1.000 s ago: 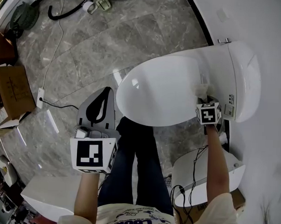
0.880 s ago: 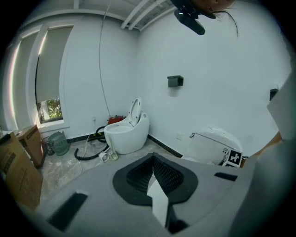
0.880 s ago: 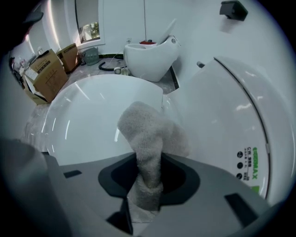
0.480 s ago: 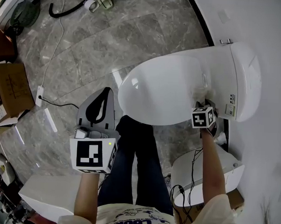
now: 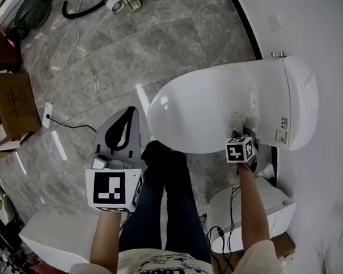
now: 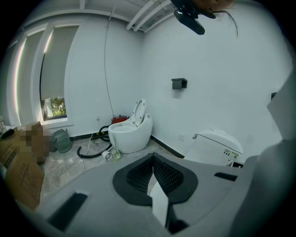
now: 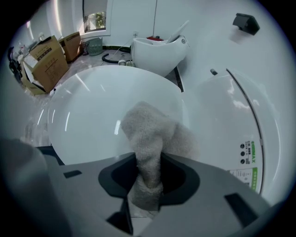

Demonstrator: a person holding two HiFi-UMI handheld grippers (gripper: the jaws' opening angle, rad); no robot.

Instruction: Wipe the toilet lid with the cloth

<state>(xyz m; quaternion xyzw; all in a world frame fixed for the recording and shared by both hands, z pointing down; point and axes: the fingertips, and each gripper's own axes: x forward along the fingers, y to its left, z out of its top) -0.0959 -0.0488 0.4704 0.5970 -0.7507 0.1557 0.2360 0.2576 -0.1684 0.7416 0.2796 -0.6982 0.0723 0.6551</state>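
The white toilet lid [image 5: 195, 112] [image 7: 92, 115] lies closed in front of me. A grey-white cloth [image 5: 238, 120] [image 7: 150, 129] rests bunched on the lid's rear part, near the tank [image 5: 295, 99]. My right gripper [image 5: 240, 135] [image 7: 148, 159] is shut on the cloth and presses it onto the lid. Away from the toilet, my left gripper [image 5: 127, 116] [image 6: 153, 159] is held over the floor above the person's legs; its jaws are shut and hold nothing.
A second toilet [image 6: 131, 132] [image 7: 159, 53] with its lid up stands across the room, with a black hose [image 5: 80, 10] beside it. Cardboard boxes [image 5: 8, 106] [image 7: 46, 65] sit at the left, next to a power strip [image 5: 47, 114]. White ceramic pieces [image 5: 253, 216] lie near my feet.
My right gripper has slid the cloth a little to the left and toward me across the rear of the lid. The left gripper has stayed where it was.
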